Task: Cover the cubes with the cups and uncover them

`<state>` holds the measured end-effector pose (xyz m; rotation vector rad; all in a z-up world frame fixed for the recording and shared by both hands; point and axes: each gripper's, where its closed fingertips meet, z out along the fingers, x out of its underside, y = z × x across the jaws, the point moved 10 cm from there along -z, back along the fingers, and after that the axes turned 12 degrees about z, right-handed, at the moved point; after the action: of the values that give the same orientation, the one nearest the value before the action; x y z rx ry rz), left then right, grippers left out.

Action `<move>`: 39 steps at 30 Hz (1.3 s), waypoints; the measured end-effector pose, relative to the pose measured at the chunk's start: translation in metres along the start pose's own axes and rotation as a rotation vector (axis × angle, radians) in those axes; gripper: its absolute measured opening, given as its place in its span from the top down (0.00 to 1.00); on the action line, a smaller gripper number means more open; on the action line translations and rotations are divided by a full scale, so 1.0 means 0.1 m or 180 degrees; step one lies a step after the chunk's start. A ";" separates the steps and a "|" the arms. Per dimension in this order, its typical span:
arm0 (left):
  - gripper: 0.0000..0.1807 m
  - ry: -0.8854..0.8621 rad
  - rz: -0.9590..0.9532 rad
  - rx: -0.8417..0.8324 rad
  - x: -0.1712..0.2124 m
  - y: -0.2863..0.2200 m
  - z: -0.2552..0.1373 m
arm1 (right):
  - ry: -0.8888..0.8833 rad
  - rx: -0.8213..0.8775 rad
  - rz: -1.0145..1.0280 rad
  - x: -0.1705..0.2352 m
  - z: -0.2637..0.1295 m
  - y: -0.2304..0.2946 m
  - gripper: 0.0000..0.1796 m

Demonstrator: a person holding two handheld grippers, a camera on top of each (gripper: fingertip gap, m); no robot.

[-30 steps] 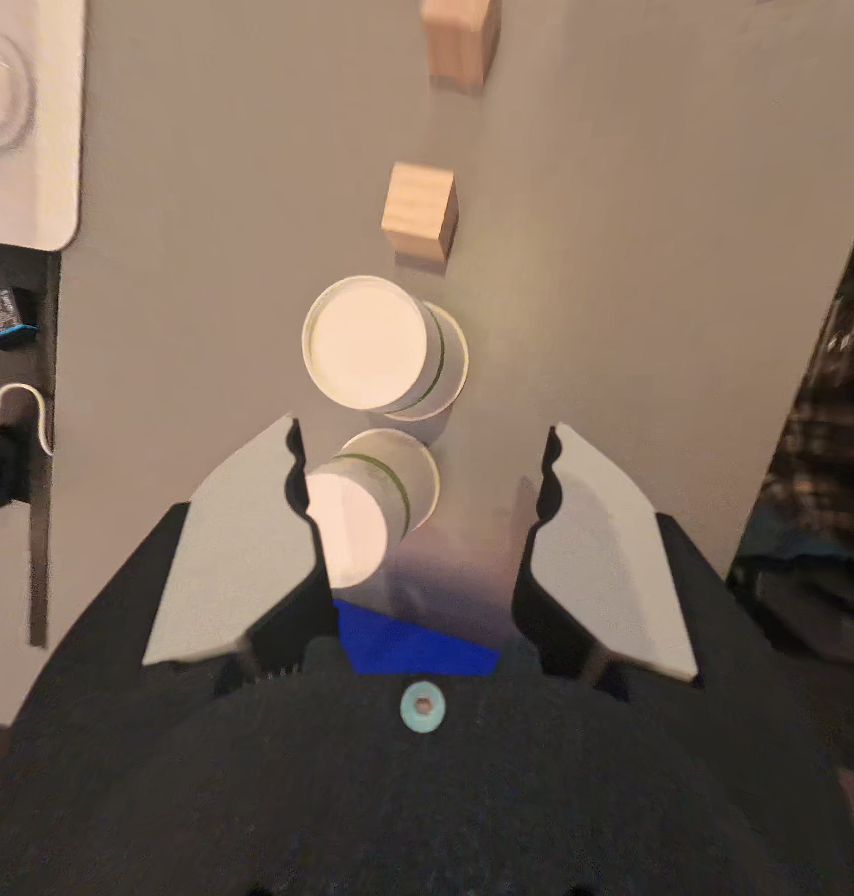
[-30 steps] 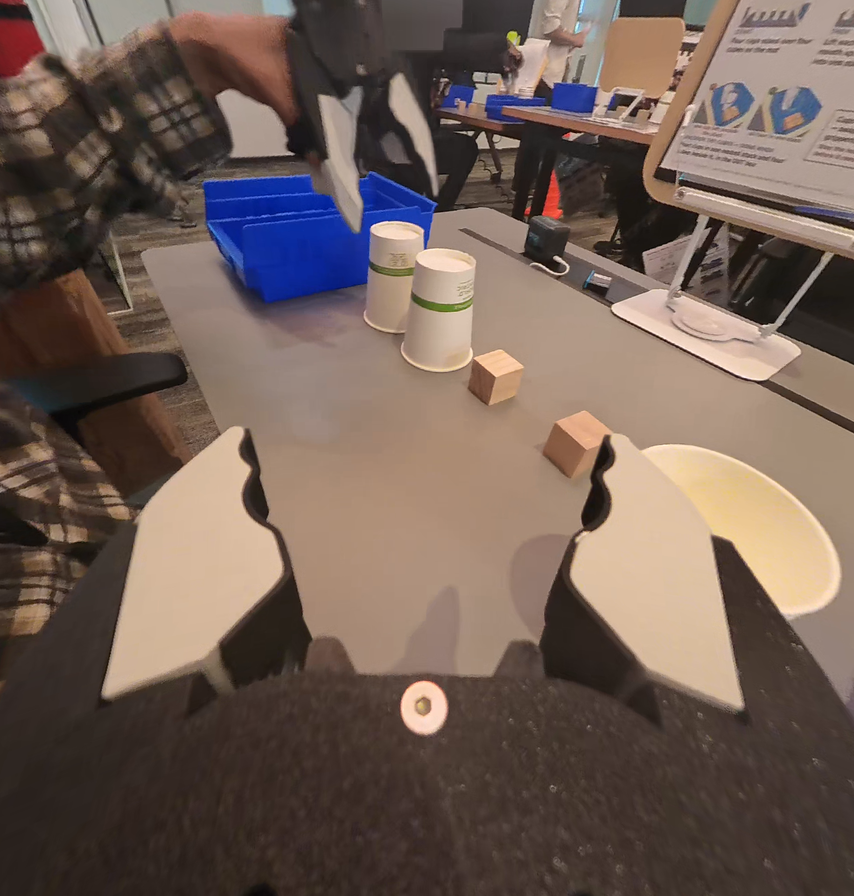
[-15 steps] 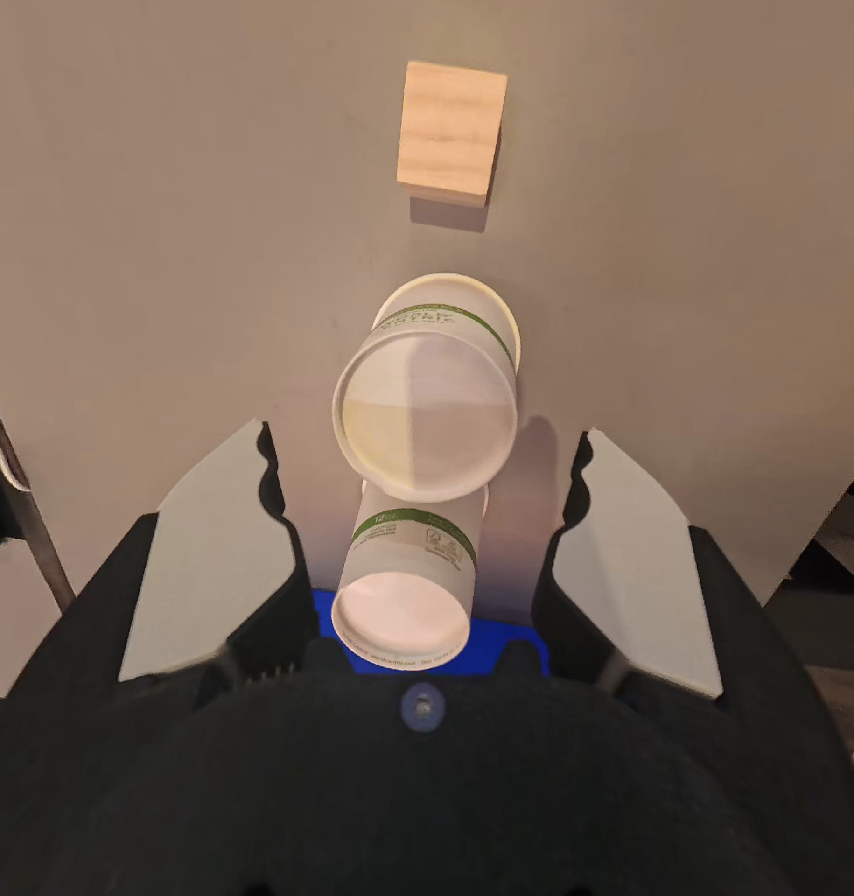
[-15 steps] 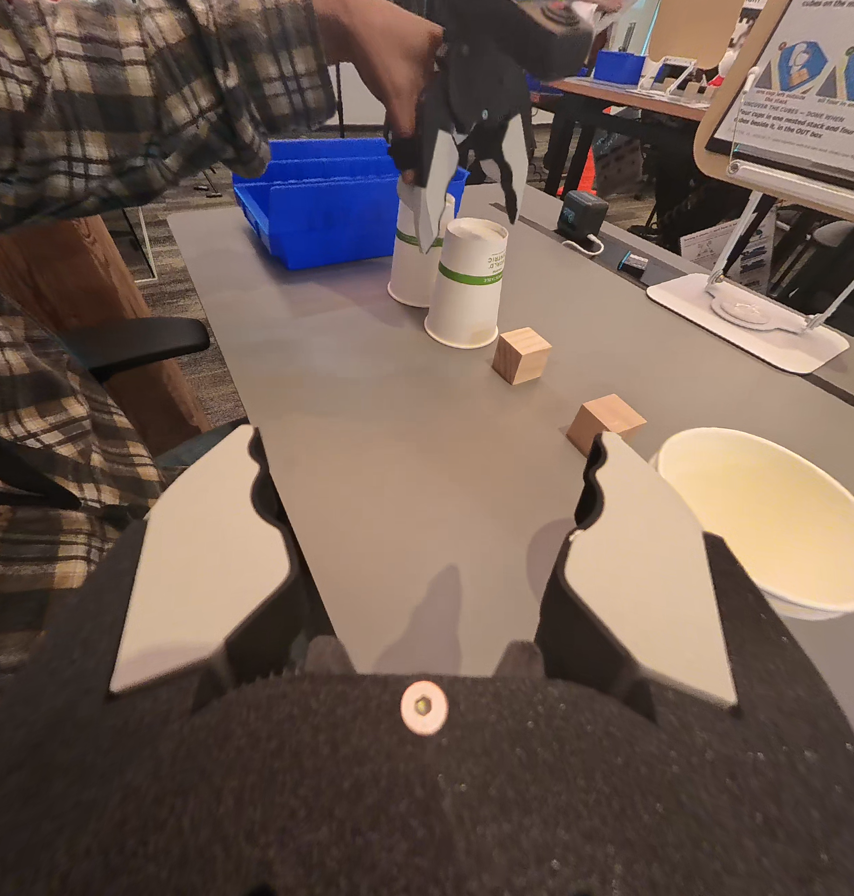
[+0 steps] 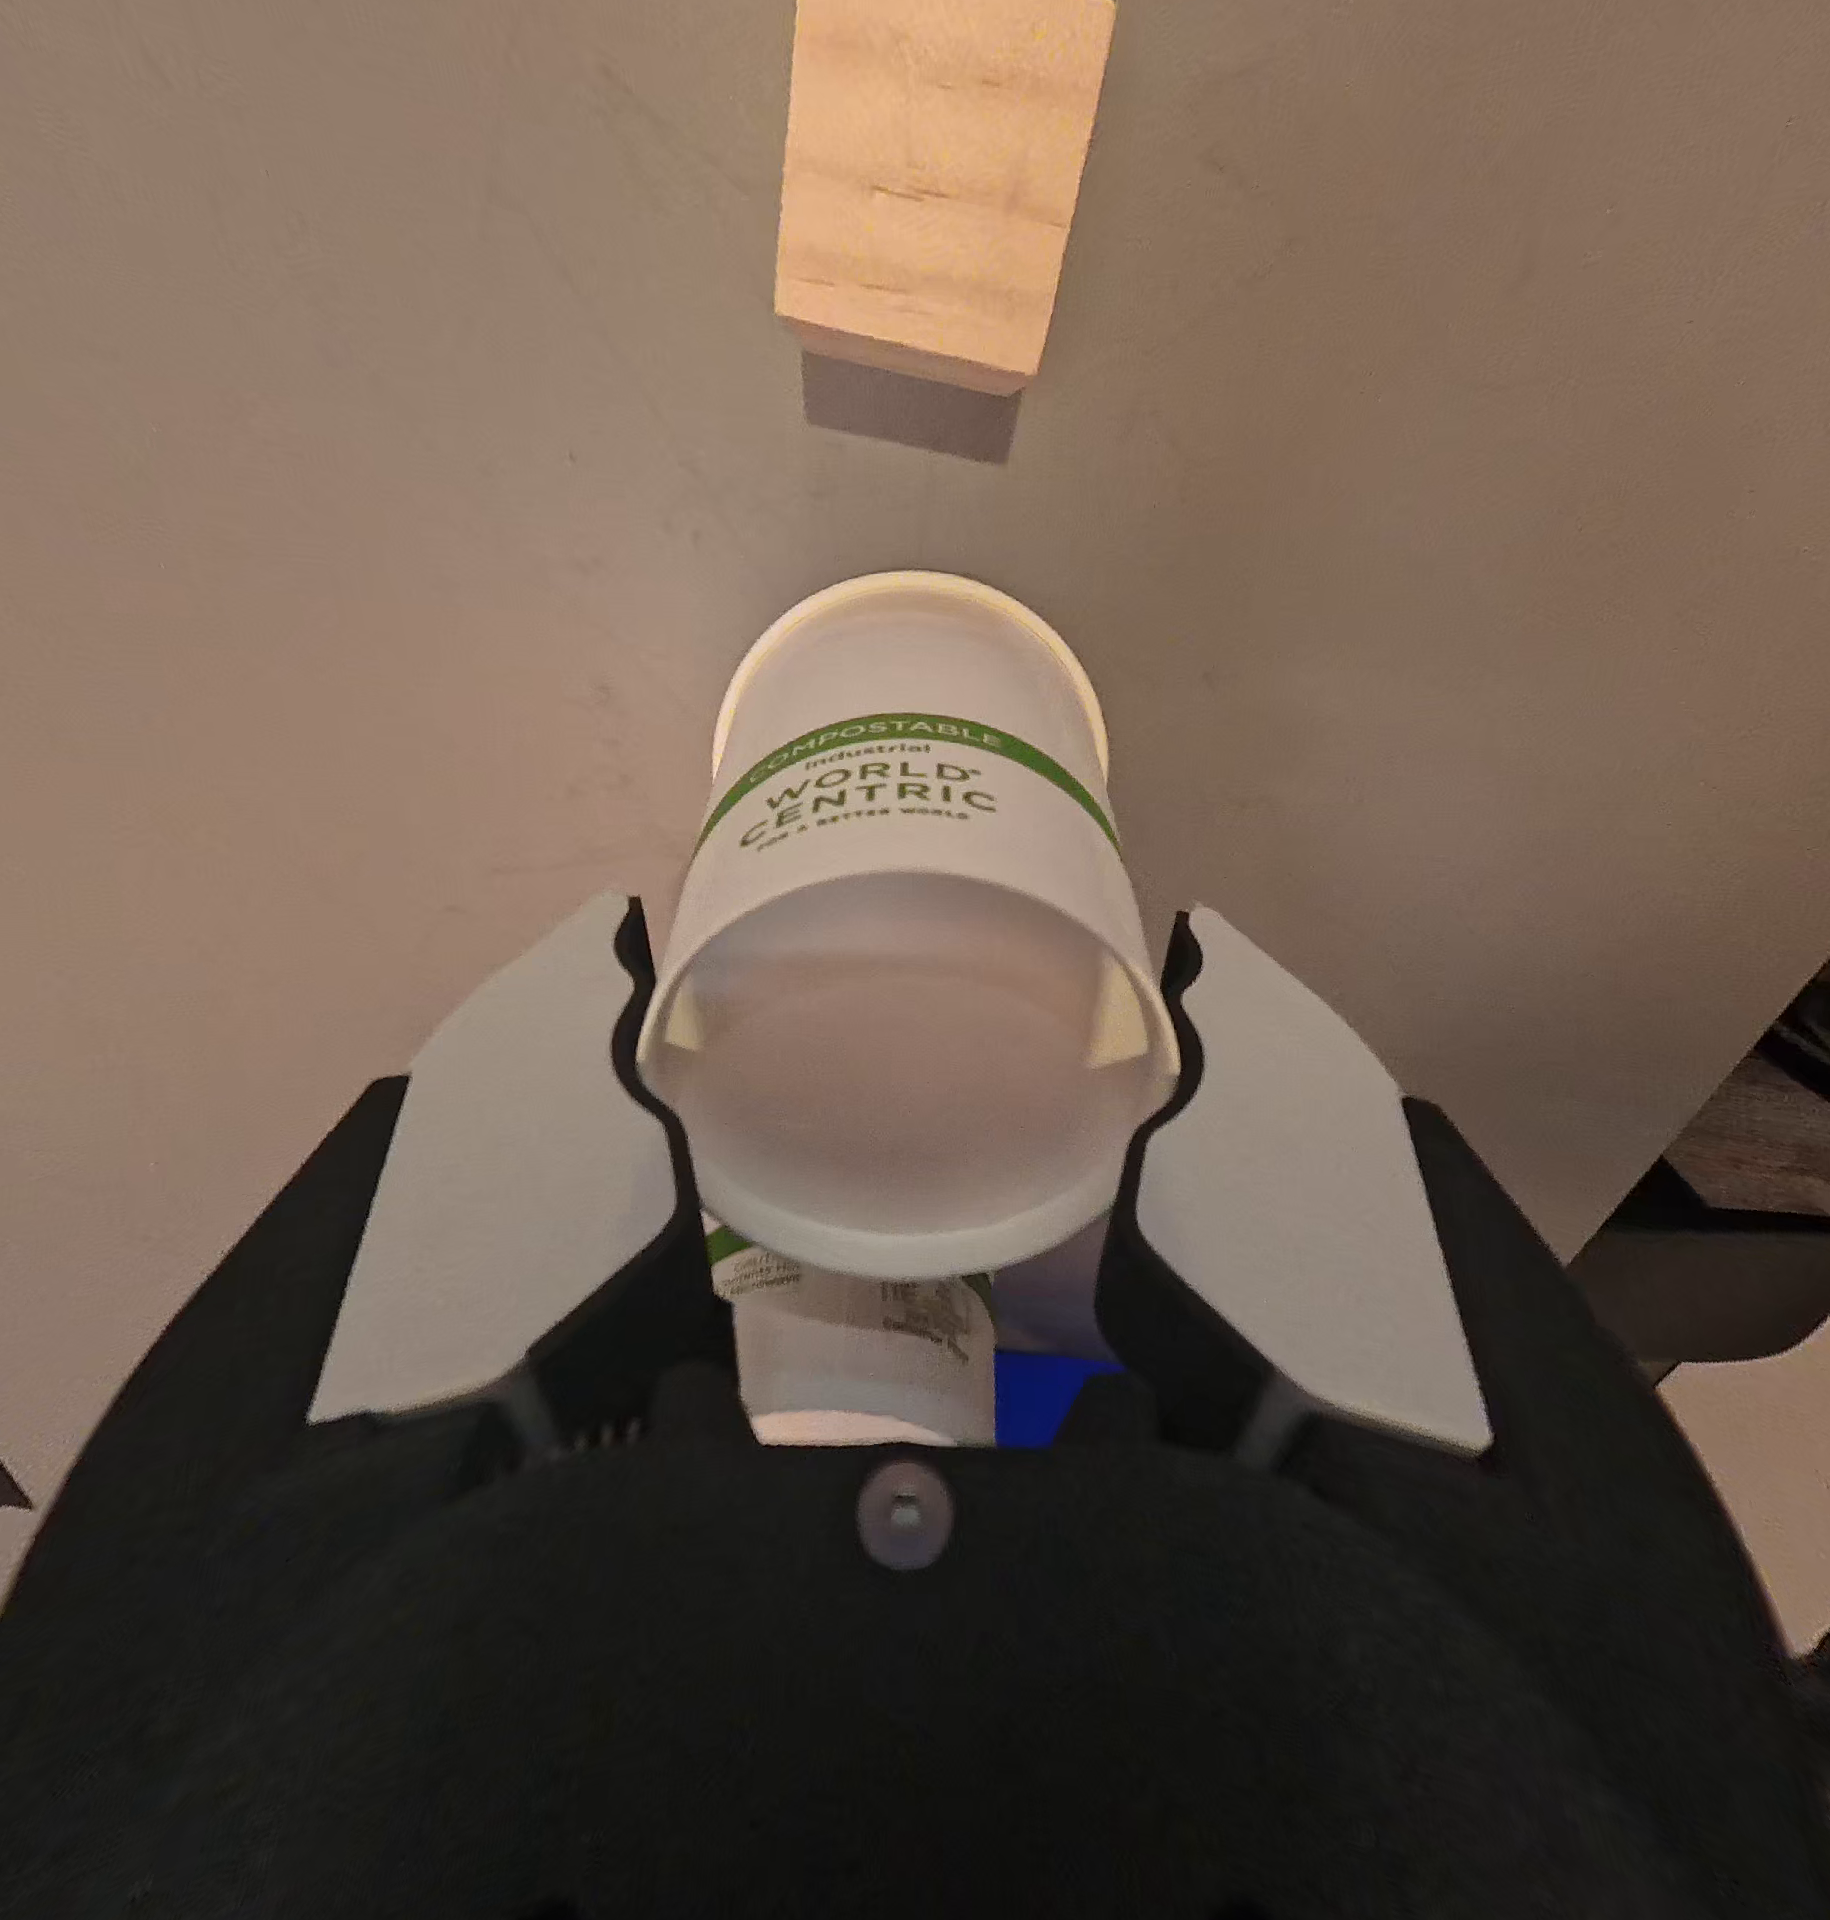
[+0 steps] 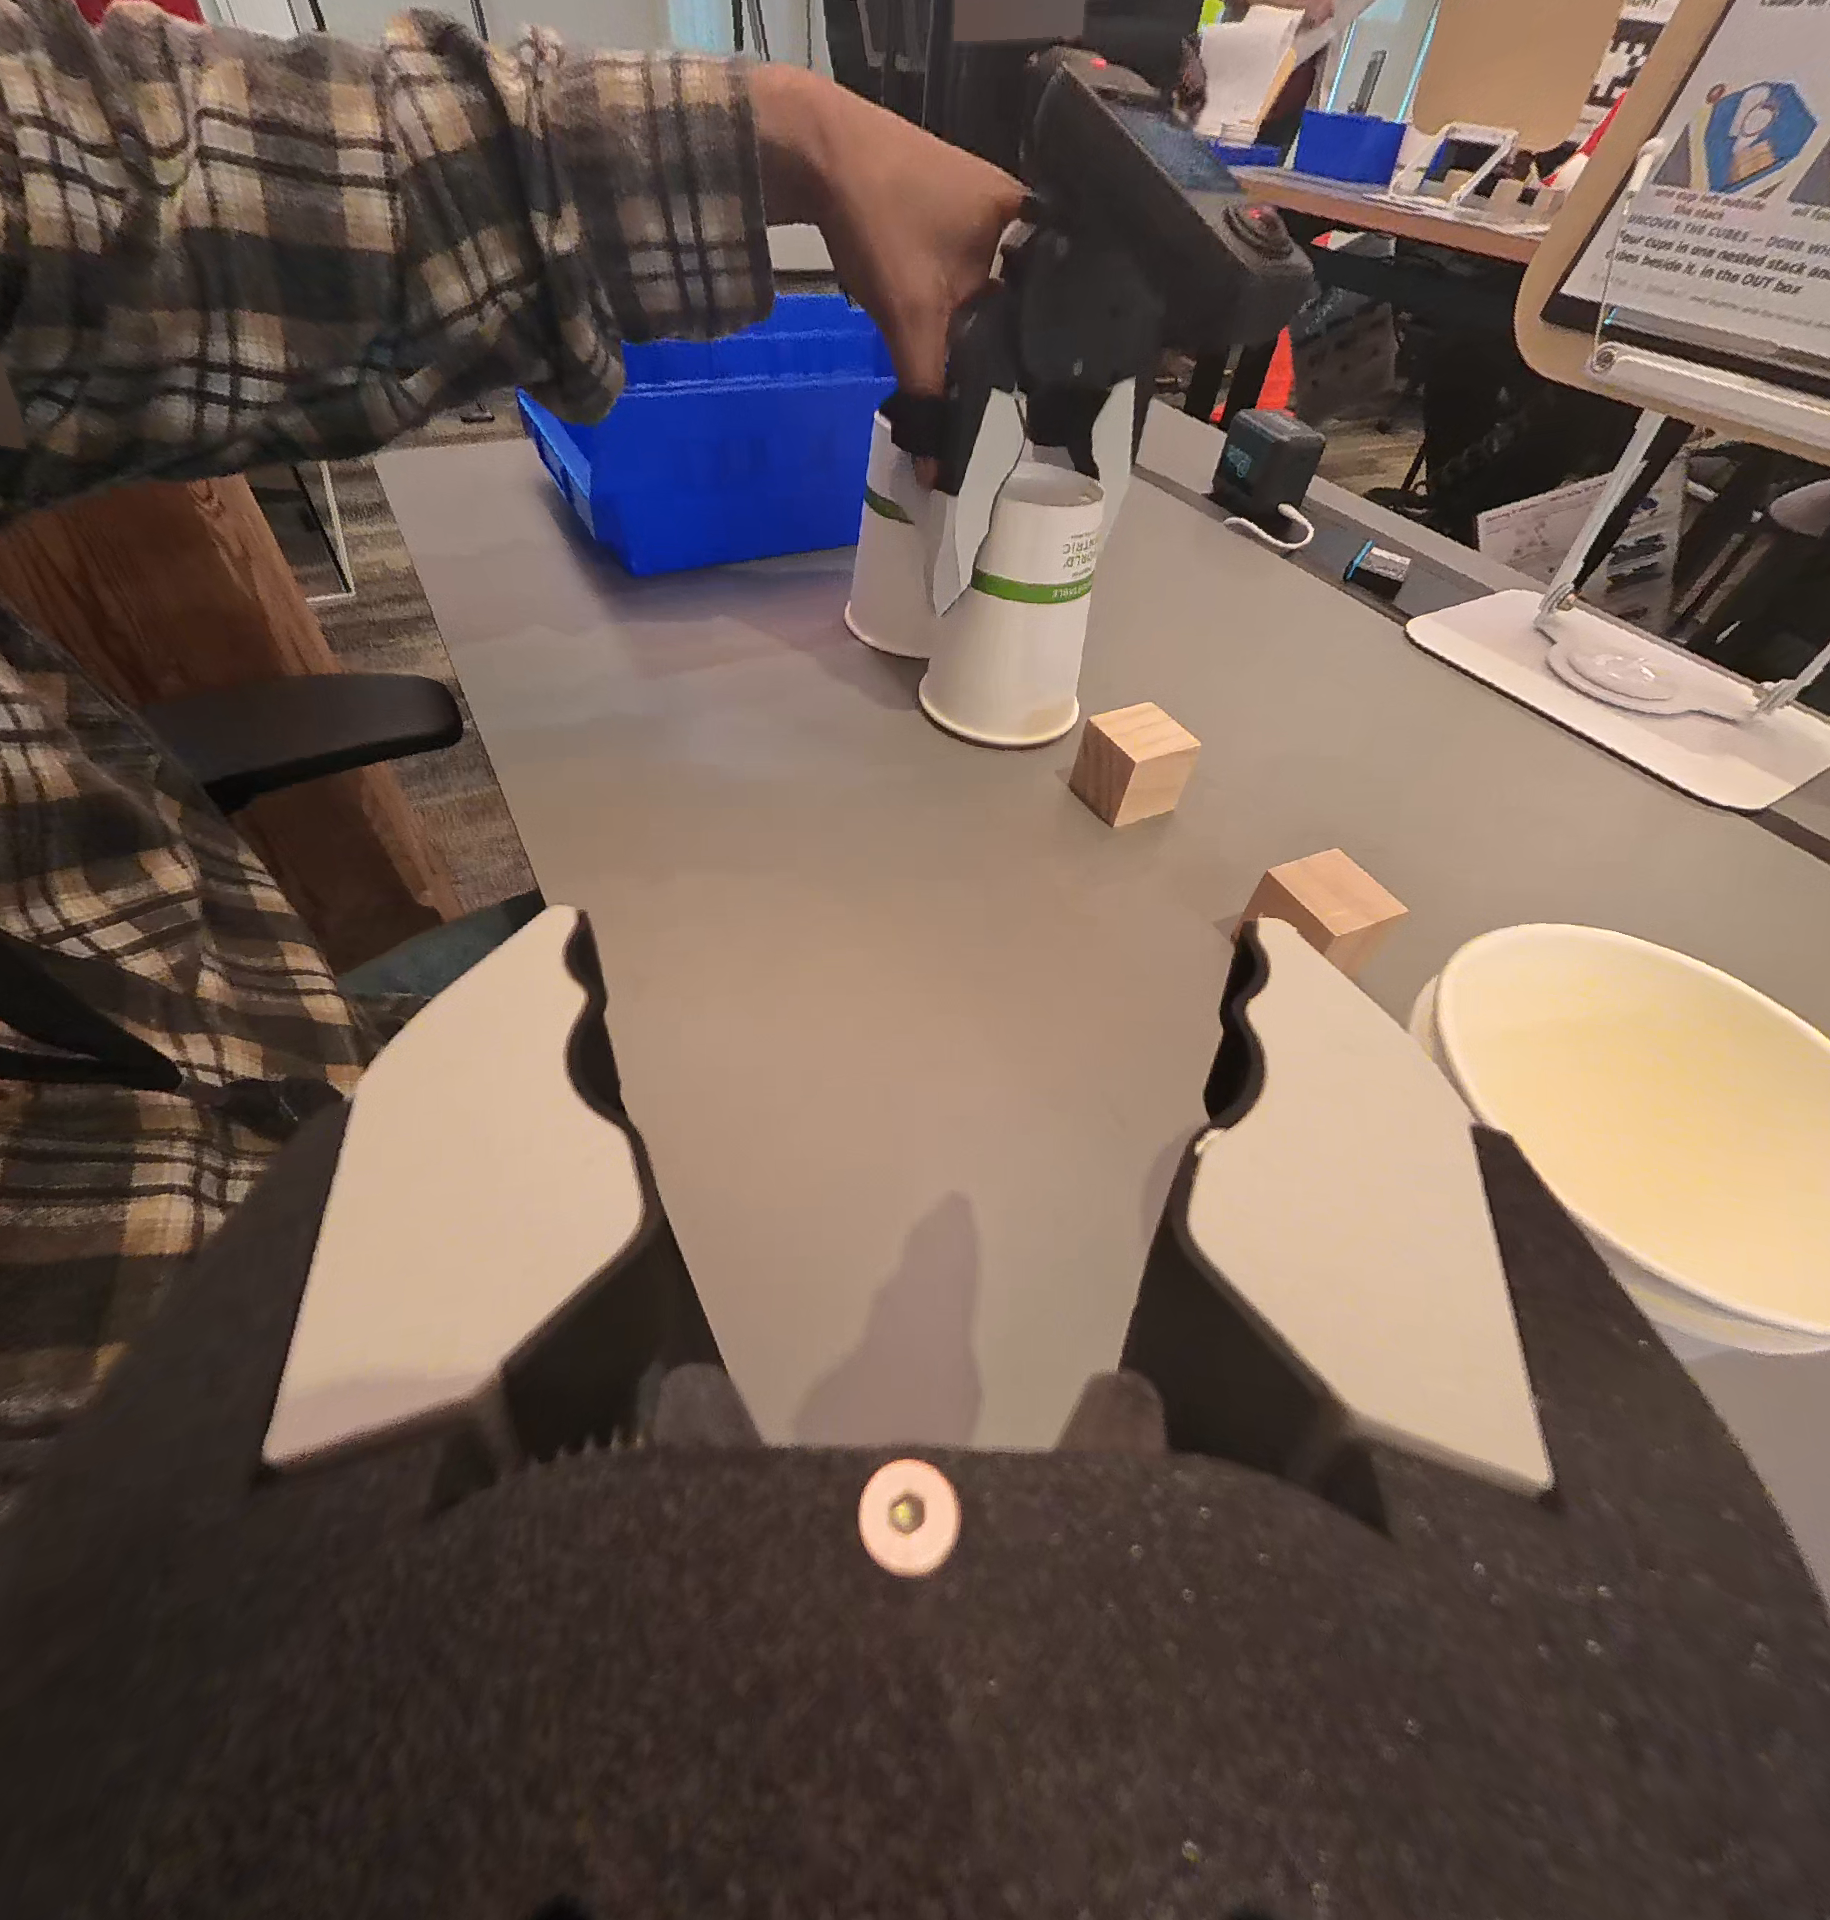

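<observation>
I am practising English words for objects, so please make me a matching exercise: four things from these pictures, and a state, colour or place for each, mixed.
1 left gripper
2 right gripper
3 bin
4 cube nearest right gripper

a open, empty
b blue
c closed on front upside-down cup
d beside mouth-up cup

Pairs: 1-c, 2-a, 3-b, 4-d
</observation>
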<state>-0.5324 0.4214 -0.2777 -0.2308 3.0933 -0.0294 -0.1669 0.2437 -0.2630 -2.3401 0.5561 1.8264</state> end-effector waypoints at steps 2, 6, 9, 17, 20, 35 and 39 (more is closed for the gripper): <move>0.49 -0.0044 -0.0038 -0.0007 0.03 0.00 -0.05 | -0.0031 0.0001 0.0020 0.00 -0.01 0.00 0.38; 0.49 -0.0301 -0.0140 -0.0038 0.09 -0.01 -0.22 | -0.0082 -0.0023 0.0058 0.01 0.00 0.00 0.38; 0.49 -0.0515 -0.0211 -0.0086 0.14 -0.04 -0.36 | -0.0090 -0.0033 0.0069 0.02 0.02 0.00 0.38; 0.49 -0.1311 -0.0436 -0.0321 0.36 -0.09 -0.72 | -0.0277 -0.0038 0.0248 -0.02 0.05 -0.01 0.38; 0.49 -0.1821 -0.0542 -0.0404 0.47 -0.14 -0.86 | -0.0387 -0.0064 0.0372 -0.08 0.10 -0.03 0.39; 0.49 -0.5600 -0.1170 0.0536 0.22 -0.78 -0.87 | -0.0493 -0.0688 -0.0329 -1.09 1.00 -0.18 0.55; 0.49 -0.5790 -0.1139 0.0771 0.02 -0.90 -0.74 | -0.0332 -0.0842 -0.0493 -1.18 1.19 -0.18 0.62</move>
<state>-0.5236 0.3335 -0.2018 -0.4357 1.2110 -0.1167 -0.2930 0.3227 -0.1836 -2.3479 0.1220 2.0408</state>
